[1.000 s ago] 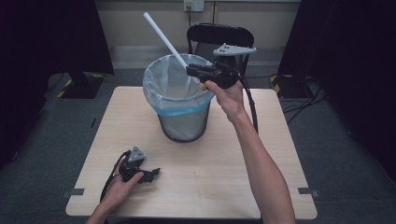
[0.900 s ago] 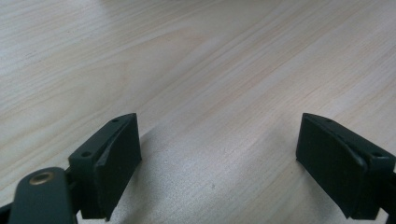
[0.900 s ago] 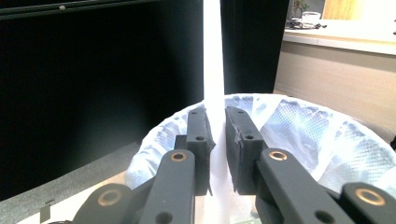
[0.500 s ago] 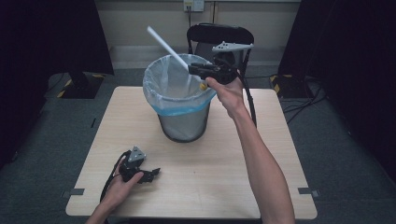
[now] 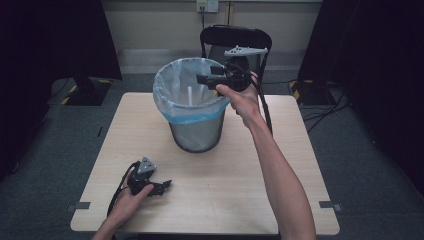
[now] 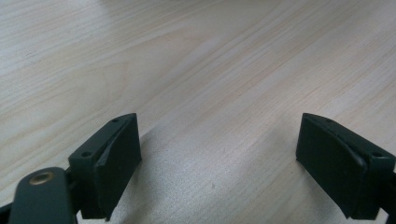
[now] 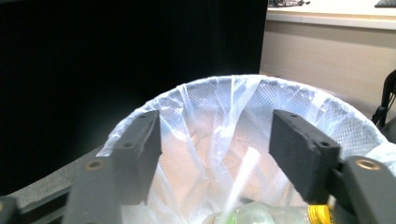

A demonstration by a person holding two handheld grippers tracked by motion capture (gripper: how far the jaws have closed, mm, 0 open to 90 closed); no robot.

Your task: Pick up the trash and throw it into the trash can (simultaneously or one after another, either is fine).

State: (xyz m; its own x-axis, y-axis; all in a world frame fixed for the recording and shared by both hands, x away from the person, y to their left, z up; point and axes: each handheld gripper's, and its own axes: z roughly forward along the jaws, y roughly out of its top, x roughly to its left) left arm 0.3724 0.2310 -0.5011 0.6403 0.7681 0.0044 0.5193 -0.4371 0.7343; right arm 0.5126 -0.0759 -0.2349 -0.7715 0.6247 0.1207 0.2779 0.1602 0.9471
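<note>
Wooden tabletop [image 5: 300, 165] carries the lined wastebasket [image 5: 192, 107]; right gripper [image 5: 207, 78] jaws have just been opening, empty, with the white straw [image 5: 190, 93] falling below them; keep them over the basket until it lands. Left gripper [image 5: 161, 185] jaws rest open.

A light wooden bench [image 5: 300, 165] with a pale grain stands on a dark grey floor [image 5: 370, 150], with small strips of tape stuck to the floor near its front corners. Behind it a black chair [image 5: 235, 37] faces the bench in front of a cream wall [image 5: 155, 25] that carries a wall socket [image 5: 207, 5], and black curtains [image 5: 50, 40] hang at both sides. Cables [image 5: 330, 107] trail over the floor at the right, and yellow-and-black striped bases [image 5: 300, 90] sit by the curtains.
</note>
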